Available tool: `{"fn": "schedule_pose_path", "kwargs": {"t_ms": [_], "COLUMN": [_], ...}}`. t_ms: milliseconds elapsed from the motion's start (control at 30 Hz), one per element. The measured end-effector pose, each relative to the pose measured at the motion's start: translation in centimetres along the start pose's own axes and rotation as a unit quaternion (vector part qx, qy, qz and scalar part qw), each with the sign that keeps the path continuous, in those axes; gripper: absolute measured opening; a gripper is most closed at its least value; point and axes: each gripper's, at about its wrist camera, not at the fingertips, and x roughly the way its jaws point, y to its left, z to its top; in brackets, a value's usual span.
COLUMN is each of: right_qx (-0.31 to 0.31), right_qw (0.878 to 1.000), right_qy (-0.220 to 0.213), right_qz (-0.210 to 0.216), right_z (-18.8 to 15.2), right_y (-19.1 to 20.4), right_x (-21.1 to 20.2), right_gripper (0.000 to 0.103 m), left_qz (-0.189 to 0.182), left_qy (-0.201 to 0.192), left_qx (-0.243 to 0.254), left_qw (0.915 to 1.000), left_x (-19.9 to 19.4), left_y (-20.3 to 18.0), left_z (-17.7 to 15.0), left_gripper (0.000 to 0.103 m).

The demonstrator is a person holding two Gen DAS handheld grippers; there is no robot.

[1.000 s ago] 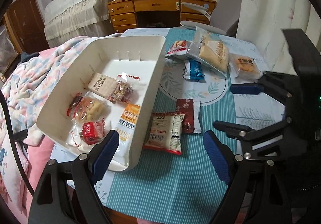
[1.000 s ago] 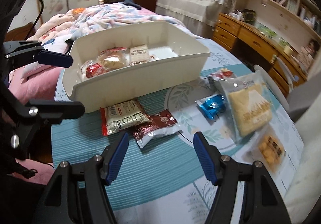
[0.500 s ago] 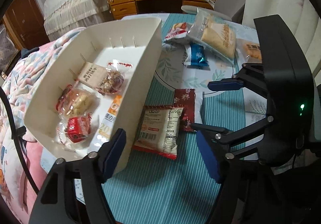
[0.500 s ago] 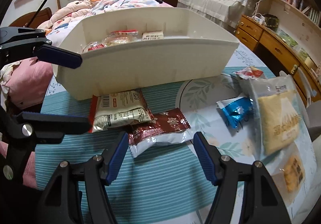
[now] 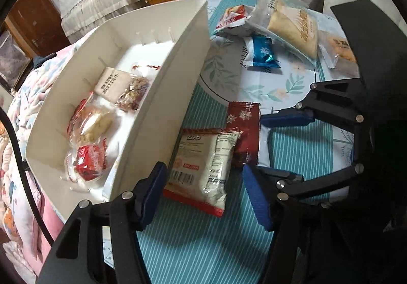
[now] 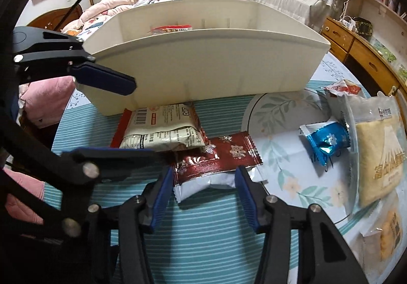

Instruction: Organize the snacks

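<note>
Both lowered: right gripper (image 6: 202,187) closing around glossy red packet (image 6: 216,160), left gripper (image 5: 203,189) narrowing, empty.

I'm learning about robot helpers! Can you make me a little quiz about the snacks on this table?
1. True or false: the white bin already has snacks inside it.
2. Which packet lies between the right gripper's jaws? A) the blue foil candy B) the dark red snowflake packet C) the yellow cake bag
3. Fill in the blank: the cream packet with the barcode lies partly on top of the ____ packet.

Key: 1. True; several wrapped snacks lie in it. 2. B; the jaws have just been closing around its white end and look about to touch it. 3. Dark red snowflake.
</note>
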Motion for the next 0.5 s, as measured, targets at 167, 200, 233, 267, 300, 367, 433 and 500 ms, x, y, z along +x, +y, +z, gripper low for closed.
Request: {"fn": "schedule_pose_path", "kwargs": {"t_ms": [167, 200, 233, 267, 300, 367, 433, 500], "right_qx": [0.010, 0.011, 0.012, 0.013, 0.014, 0.019, 0.021, 0.024], "right_qw": [1.000, 1.000, 1.000, 1.000, 1.000, 1.000, 1.000, 0.999], "right_qy": [0.009, 0.009, 0.008, 0.008, 0.008, 0.008, 0.008, 0.007], "right_qz": [0.009, 0.010, 0.011, 0.012, 0.012, 0.017, 0.019, 0.024], "right_z": [-0.3, -0.4, -0.4, -0.5, -0.5, -0.5, -0.6, -0.8], "right_y": [-0.6, -0.7, -0.7, -0.8, -0.8, -1.0, -1.0, -1.1], "right_x": [0.1, 0.0, 0.0, 0.0, -0.1, -0.2, -0.3, -0.4], "right_gripper": [0.040, 0.039, 0.038, 0.037, 0.036, 0.033, 0.032, 0.030], "left_qz": [0.003, 0.003, 0.002, 0.001, 0.001, 0.005, 0.002, 0.010], "left_qy": [0.001, 0.001, 0.001, 0.002, 0.003, 0.006, 0.008, 0.015], "left_qx": [0.004, 0.006, 0.006, 0.006, 0.004, 0.001, -0.003, -0.007], "left_qw": [1.0000, 1.0000, 1.0000, 1.0000, 1.0000, 1.0000, 1.0000, 0.9998], "left_x": [0.2, 0.3, 0.3, 0.3, 0.3, 0.4, 0.4, 0.5], "left_y": [-0.3, -0.4, -0.4, -0.4, -0.4, -0.4, -0.3, -0.2], "left_z": [0.7, 0.7, 0.8, 0.8, 0.9, 0.9, 1.0, 1.0], "left_gripper": [0.062, 0.062, 0.062, 0.062, 0.062, 0.062, 0.062, 0.062]}}
